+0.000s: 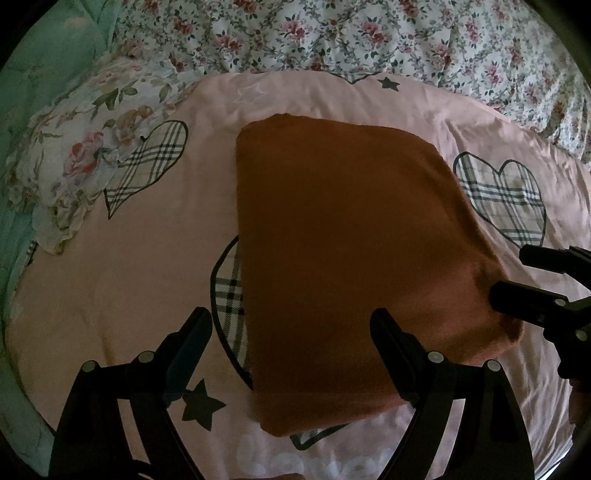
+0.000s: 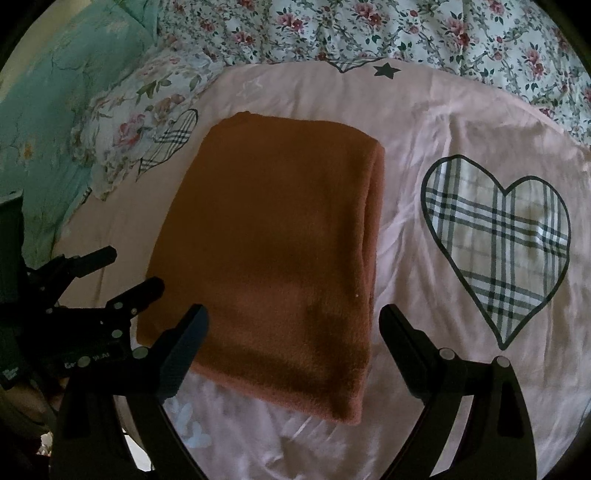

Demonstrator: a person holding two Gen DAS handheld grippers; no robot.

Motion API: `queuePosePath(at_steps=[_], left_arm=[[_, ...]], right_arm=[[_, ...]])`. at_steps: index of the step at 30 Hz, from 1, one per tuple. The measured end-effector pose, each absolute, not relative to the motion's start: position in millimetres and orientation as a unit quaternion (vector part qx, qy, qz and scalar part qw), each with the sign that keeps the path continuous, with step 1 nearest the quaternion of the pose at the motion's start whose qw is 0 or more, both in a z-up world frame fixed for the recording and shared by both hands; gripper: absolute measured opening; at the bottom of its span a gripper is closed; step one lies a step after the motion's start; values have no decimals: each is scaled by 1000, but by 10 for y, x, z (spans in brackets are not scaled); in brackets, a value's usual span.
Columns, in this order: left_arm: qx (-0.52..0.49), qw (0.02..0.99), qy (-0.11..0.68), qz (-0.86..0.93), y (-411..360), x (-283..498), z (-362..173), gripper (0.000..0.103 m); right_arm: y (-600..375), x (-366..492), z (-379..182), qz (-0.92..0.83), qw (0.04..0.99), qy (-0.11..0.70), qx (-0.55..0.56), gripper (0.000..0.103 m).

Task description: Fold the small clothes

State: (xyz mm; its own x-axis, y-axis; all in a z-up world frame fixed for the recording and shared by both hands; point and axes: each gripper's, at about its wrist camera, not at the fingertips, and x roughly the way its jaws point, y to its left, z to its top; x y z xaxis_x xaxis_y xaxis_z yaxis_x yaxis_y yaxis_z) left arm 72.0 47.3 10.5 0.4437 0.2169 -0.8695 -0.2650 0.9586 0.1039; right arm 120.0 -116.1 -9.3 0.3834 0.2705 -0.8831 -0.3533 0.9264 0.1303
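Left hand-held gripper (image 1: 291,325): fingers spread wide at the bottom of its own view, hovering over the near left part of the folded cloth, pinching nothing; in the right view it enters from the lower left edge (image 2: 107,269), also spread.
Right hand-held gripper (image 2: 293,323): fingers spread at the bottom of its view, straddling the near end of the cloth, pinching nothing; in the left view it pokes in at the right edge (image 1: 517,275).
Folded orange cloth (image 2: 273,236): lies flat in mid-frame on the pink sheet, a neat rectangle.
Only in right view: the cloth's stacked layers along its right side.
Pink sheet (image 2: 424,122): spread on the bed, printed with plaid hearts and stars.
Floral pillow (image 1: 74,158): upper left.
Floral bedding (image 1: 369,33): across the top.
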Motion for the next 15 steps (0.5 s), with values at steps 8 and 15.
queuePosePath(at_steps=[8,15], left_arm=[[-26,852,504,140,472,713,120,88],[-18,856,498,137,430,689,148,89]], right_arm=[[-1145,1190,-109,188,830,523,-39,93],[-1129,1193,-119,188,830,523,-39,93]])
